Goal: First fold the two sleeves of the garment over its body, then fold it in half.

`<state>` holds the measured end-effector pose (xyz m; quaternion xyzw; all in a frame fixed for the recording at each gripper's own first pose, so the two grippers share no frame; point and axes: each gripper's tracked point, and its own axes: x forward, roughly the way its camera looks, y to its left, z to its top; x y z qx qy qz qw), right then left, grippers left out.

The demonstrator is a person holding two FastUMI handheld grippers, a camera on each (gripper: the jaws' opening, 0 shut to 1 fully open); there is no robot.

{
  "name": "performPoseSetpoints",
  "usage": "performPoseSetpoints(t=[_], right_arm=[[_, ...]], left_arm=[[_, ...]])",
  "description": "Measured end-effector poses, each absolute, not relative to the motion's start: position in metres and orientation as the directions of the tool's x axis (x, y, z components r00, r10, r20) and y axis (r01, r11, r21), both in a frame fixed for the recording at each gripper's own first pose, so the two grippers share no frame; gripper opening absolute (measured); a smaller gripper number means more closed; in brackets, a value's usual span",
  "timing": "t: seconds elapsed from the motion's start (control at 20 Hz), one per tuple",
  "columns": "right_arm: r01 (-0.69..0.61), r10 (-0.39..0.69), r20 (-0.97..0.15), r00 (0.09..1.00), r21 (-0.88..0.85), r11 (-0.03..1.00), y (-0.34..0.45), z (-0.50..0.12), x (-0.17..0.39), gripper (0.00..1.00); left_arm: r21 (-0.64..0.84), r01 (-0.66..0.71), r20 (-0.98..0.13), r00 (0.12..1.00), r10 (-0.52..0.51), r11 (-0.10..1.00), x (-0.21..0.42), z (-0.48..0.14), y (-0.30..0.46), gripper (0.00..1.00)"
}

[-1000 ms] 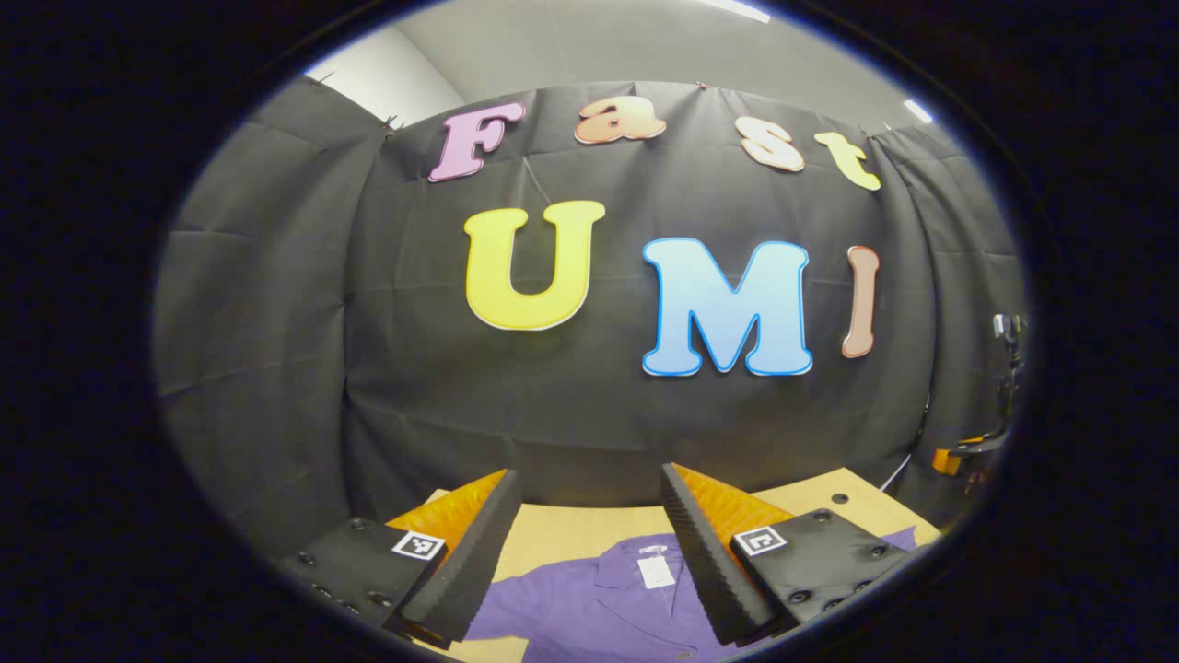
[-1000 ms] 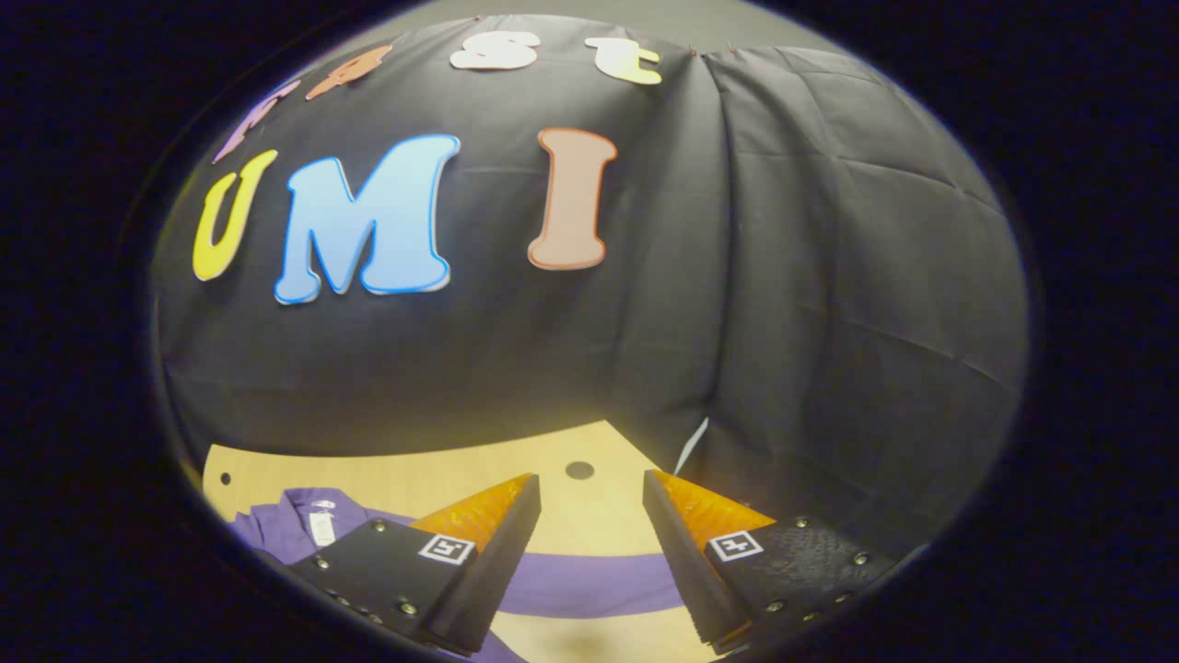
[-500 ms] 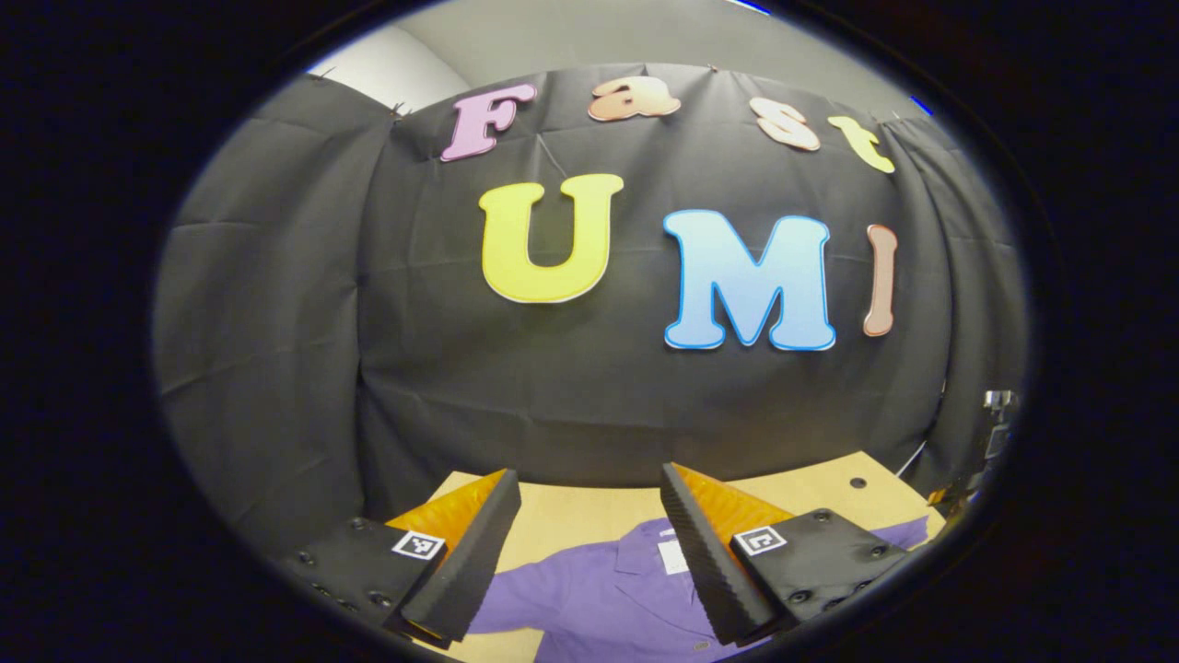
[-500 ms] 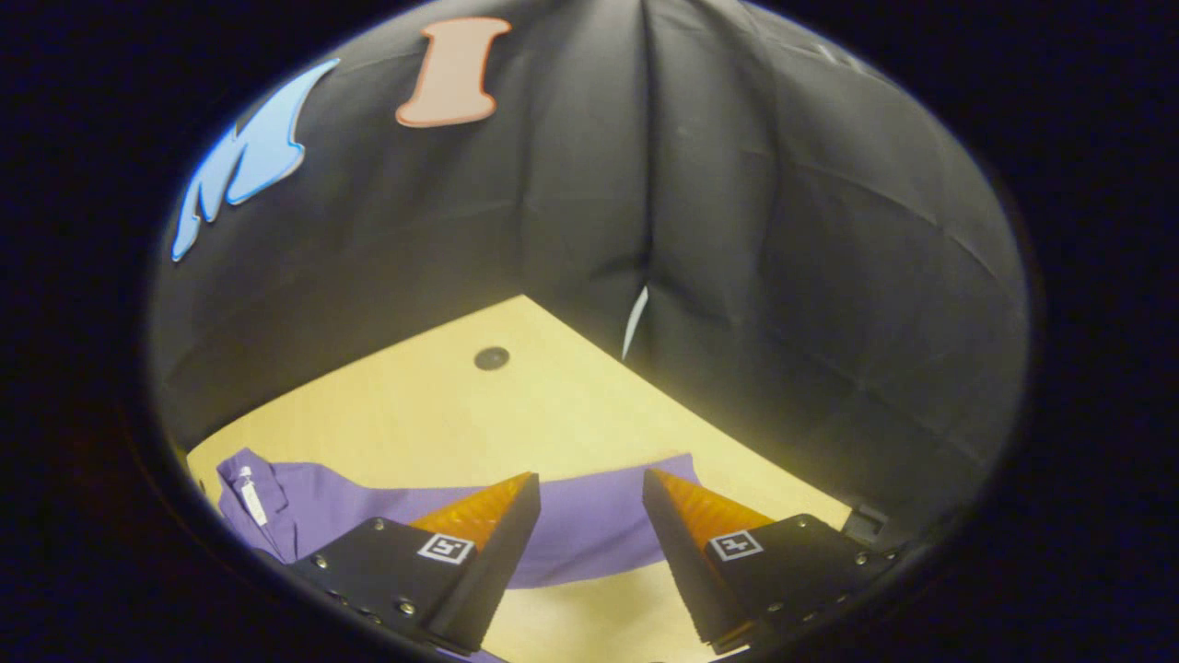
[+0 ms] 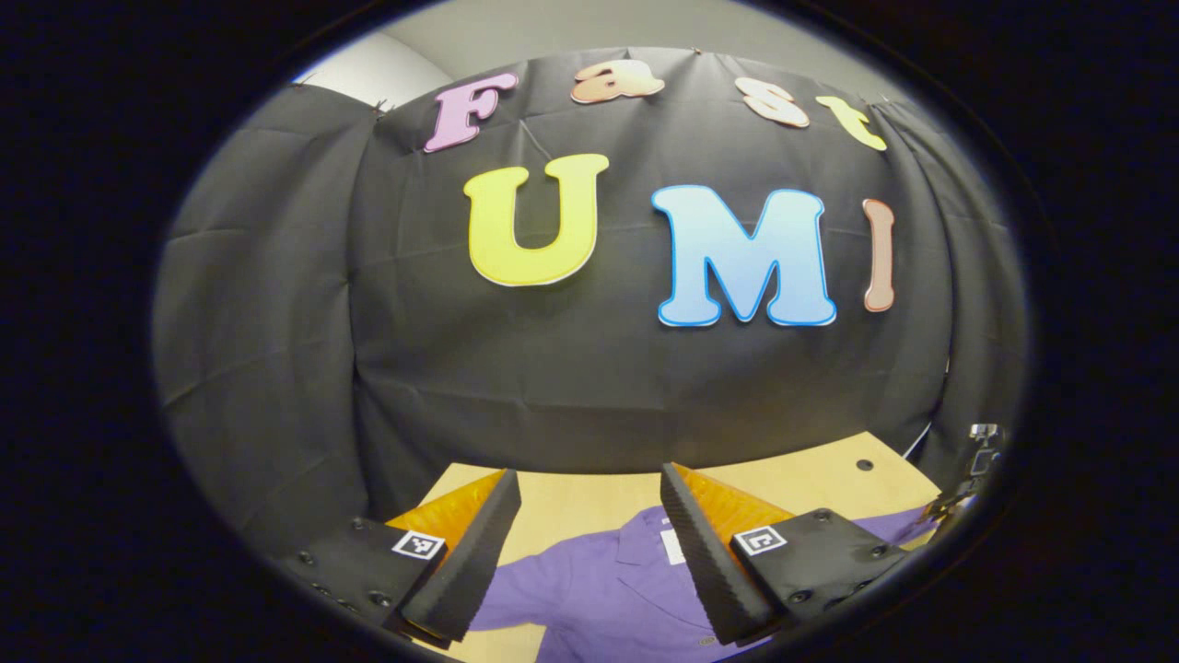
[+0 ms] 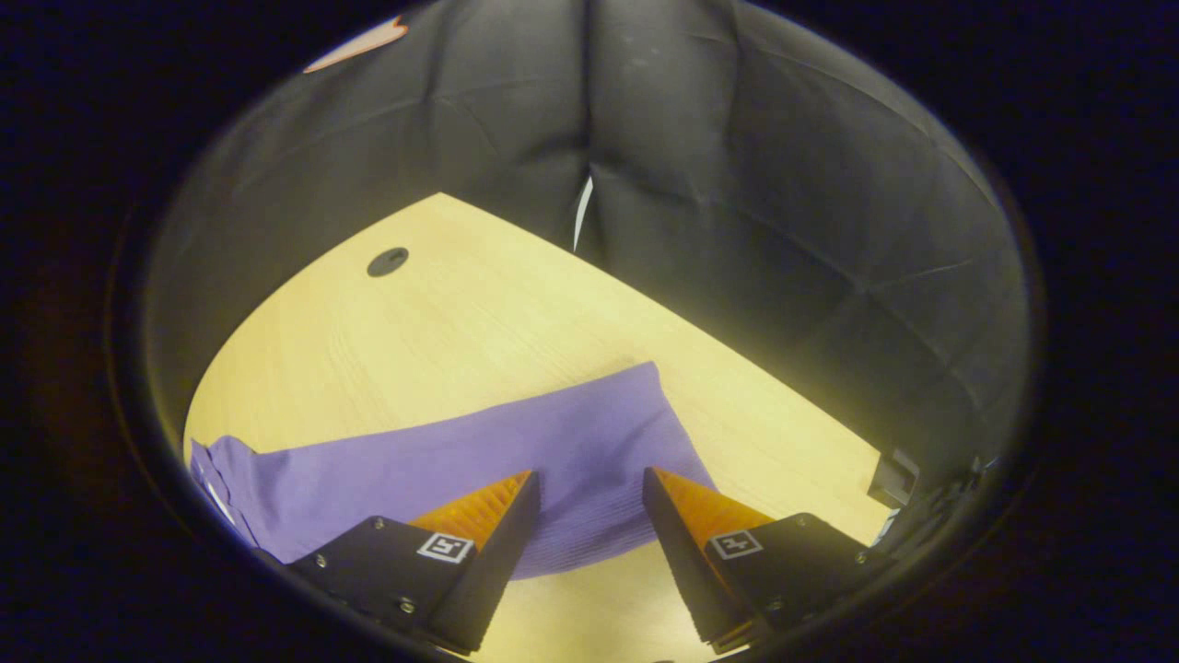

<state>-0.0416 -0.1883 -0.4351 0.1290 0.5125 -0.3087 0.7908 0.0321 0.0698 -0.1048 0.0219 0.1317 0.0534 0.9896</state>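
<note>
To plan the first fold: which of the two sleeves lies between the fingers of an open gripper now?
The sleeve in the right gripper view: the open right gripper frames its cuff end. The left gripper frames the collar instead.

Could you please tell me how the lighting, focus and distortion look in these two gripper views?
Left gripper view: sharp, evenly lit; fisheye bulges the black cloth wall and curves the light wooden table edge. Right gripper view: warmer, brightest on the table, dimmer toward the rim; the purple shirt sleeve is crisp, a soft shadow beneath its near edge.
</note>
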Motion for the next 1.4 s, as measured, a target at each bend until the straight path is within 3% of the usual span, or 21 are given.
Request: performPoseSetpoints(t=[0.4,0.45,0.5,0.55,0.6,0.7,0.8,0.9,1.15,1.4], right_arm=[[0.65,-0.284,-0.921,0.264,-0.048,0.759,-0.193,-0.45,-0.049,0.84],[0.65,-0.283,-0.923,0.262,-0.048,0.758,-0.189,-0.439,-0.052,0.83],[0.647,-0.278,-0.925,0.259,-0.048,0.761,-0.19,-0.437,-0.049,0.75],[0.648,-0.274,-0.928,0.253,-0.048,0.76,-0.19,-0.442,-0.048,0.8],[0.65,-0.268,-0.929,0.257,-0.04,0.759,-0.191,-0.44,-0.046,0.76],[0.652,-0.269,-0.928,0.258,-0.039,0.757,-0.191,-0.442,-0.045,0.48],[0.639,-0.254,-0.927,0.277,-0.019,0.769,-0.19,-0.442,-0.042,0.48],[0.657,-0.243,-0.926,0.289,0.007,0.754,-0.183,-0.439,-0.036,0.05],[0.647,-0.222,-0.926,0.305,0.031,0.761,-0.182,-0.438,-0.036,0.05],[0.614,-0.173,-0.888,0.426,0.143,0.776,-0.149,-0.404,-0.012,0.05]], left_arm=[[0.03,-0.09,-0.295,0.951,0.095,0.995,0.048,-0.121,0.05,0.98],[0.019,-0.091,-0.298,0.95,0.093,0.996,0.049,-0.124,0.047,0.98],[0.007,-0.091,-0.3,0.95,0.089,0.996,0.049,-0.125,0.045,0.98],[0.0,-0.09,-0.304,0.949,0.086,0.996,0.048,-0.127,0.044,0.98],[0.0,-0.091,-0.307,0.948,0.087,0.996,0.047,-0.128,0.043,0.98],[0.007,-0.097,-0.306,0.948,0.094,0.995,0.046,-0.127,0.047,0.98],[0.011,-0.104,-0.306,0.946,0.103,0.994,0.046,-0.126,0.052,0.98],[0.015,-0.113,-0.312,0.943,0.112,0.993,0.044,-0.129,0.059,0.99],[0.026,-0.119,-0.315,0.941,0.121,0.993,0.04,-0.128,0.063,0.98],[0.021,-0.116,-0.298,0.947,0.117,0.993,0.03,-0.122,0.066,0.98]])
